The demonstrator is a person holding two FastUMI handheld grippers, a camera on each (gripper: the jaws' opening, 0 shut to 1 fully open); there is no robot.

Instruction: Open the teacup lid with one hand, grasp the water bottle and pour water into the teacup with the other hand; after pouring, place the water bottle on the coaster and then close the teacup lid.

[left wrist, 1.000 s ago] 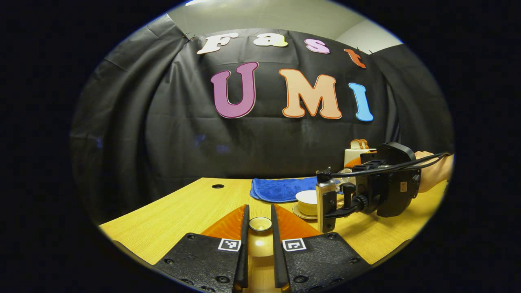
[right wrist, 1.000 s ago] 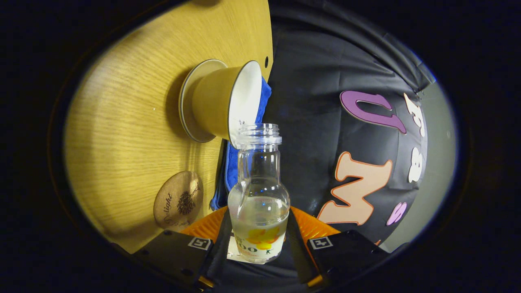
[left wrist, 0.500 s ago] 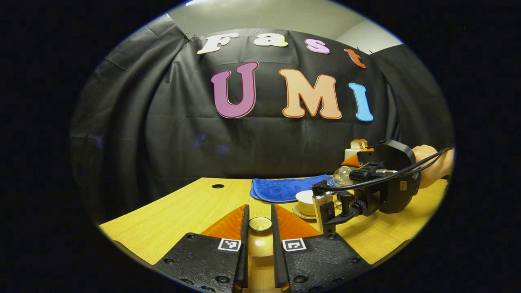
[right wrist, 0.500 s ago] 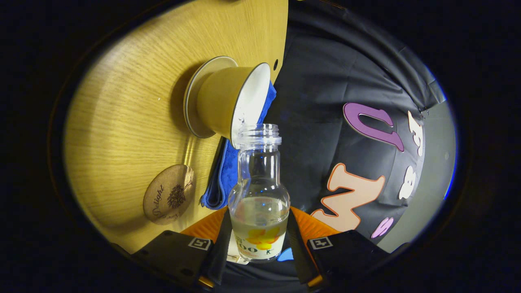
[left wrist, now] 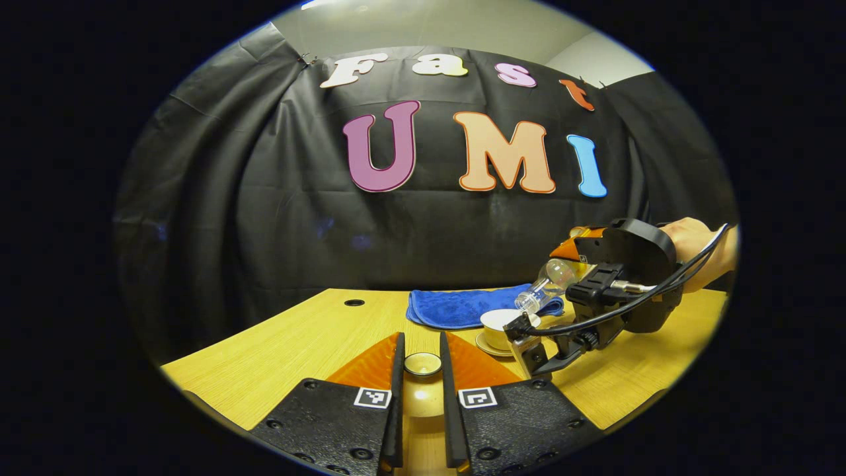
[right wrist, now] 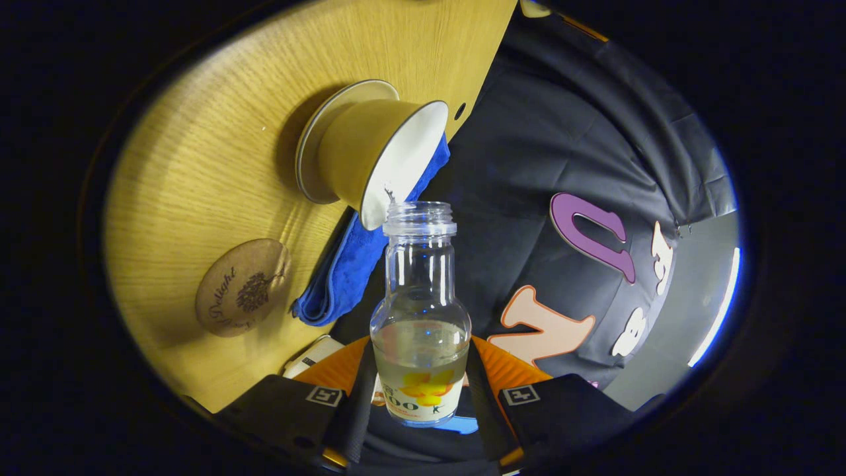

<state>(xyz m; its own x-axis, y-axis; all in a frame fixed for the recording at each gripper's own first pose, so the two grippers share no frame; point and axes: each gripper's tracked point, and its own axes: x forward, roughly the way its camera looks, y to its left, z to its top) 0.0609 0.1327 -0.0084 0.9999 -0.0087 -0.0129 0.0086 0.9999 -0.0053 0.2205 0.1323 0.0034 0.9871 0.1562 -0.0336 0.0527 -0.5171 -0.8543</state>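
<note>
1. Bottle [right wrist: 420,317]: I am clamping it in my right gripper [right wrist: 420,390], tipping its mouth over the teacup [right wrist: 370,158].
2. Lid [left wrist: 422,364]: I am pinching it in my left gripper [left wrist: 421,370] above the table [left wrist: 297,337].

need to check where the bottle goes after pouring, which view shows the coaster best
The right gripper view: the round coaster lies bare and whole on the table, beside the blue cloth. In the left gripper view I cannot make it out; the right gripper and its tilted water bottle stand in that area.
</note>
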